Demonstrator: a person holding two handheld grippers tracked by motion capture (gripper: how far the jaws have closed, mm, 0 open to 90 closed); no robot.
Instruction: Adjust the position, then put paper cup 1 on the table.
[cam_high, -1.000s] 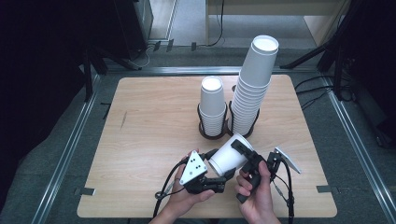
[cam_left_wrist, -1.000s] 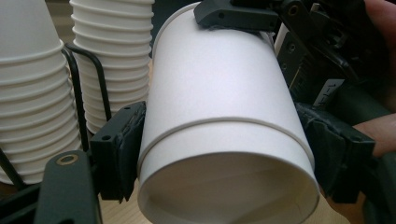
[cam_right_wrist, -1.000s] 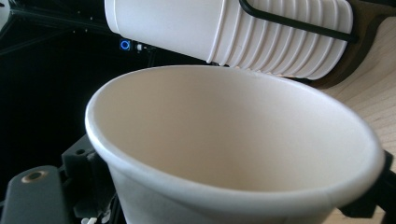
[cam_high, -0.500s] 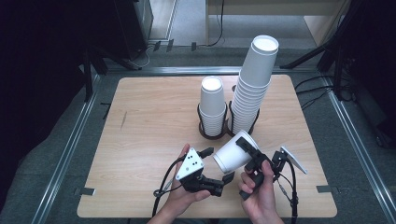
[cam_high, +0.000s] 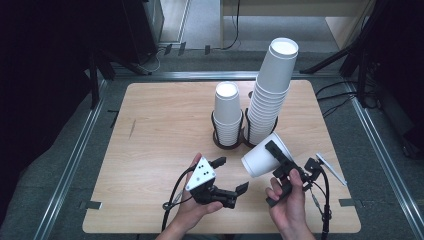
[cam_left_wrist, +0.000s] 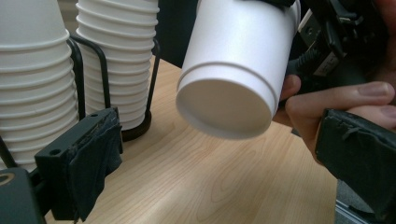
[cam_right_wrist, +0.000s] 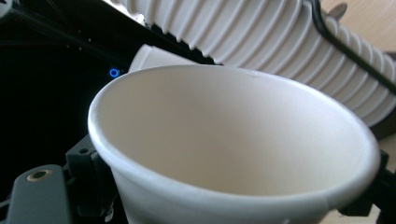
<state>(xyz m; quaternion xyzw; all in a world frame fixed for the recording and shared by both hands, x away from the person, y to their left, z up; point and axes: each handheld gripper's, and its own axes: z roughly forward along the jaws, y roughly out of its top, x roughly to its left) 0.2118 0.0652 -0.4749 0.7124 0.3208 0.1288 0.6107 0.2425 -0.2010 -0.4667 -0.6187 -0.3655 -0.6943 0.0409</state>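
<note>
A single white paper cup (cam_high: 261, 156) lies tilted in the air, base toward the left, with my right gripper (cam_high: 274, 156) shut on its rim end. In the right gripper view the cup's open mouth (cam_right_wrist: 233, 154) sits between the black jaws. My left gripper (cam_high: 230, 175) is open, low over the table to the left of the cup, and touches nothing. In the left gripper view the cup's base (cam_left_wrist: 226, 105) hangs beyond the spread jaws of the left gripper (cam_left_wrist: 219, 172).
Two black wire holders stand mid-table: a short stack of cups (cam_high: 227, 112) and a tall leaning stack (cam_high: 270, 95) beside it. The wooden table (cam_high: 155, 135) has bare room on its left half. Metal rails border the table.
The right gripper has lifted the cup up and to the right, away from the left gripper. The left gripper has dropped back slightly, so a gap now separates them.
</note>
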